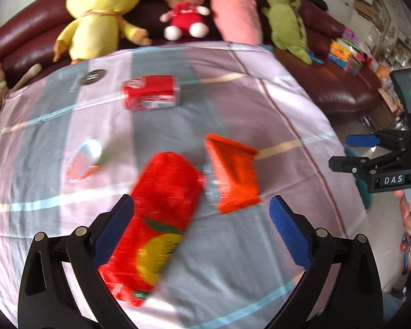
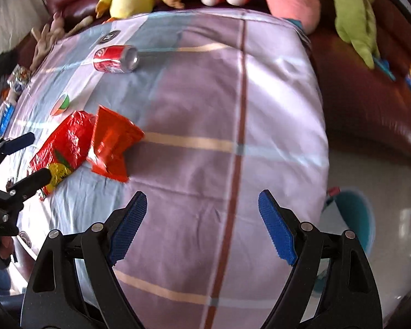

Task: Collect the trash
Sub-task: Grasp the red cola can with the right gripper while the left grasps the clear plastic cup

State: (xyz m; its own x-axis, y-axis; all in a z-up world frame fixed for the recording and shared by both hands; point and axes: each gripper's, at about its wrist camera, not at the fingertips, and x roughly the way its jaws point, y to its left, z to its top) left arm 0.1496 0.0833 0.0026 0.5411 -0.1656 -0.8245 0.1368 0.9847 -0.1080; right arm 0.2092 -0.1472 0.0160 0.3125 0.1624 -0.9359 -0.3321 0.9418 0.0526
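Blue-padded fingers of the left gripper are seen spread wide, nothing pinched; the left pad lies at or over the edge of the red snack bag, and contact cannot be confirmed through the blur. The bag is judged the coming target. It lies directly ahead of and partly between the left jaws, its long axis running from lower left to upper right, oblique to the line across the jaws. A closing stroke would therefore meet it slantwise; some rotation of the wrist is judged necessary.

The right gripper is also held spread and empty, over bare cloth, with the bag well off to its left. The left hand is thus the nearer one.

Items noted, largest first:
- Bedsheet, pink and grey plaid, spread flat over the work surface; all trash rests on it.
- Red snack bag: crinkled glossy foil, a yellow fruit printed near the end closest to the left camera, flattened and apparently empty.
- Orange wrapper: torn open, lying just beside the far end of the bag; touching is suggested in the right wrist view.
- Red soda can: on its side, well beyond both.
- Small round lid: orange and green, left of the bag.
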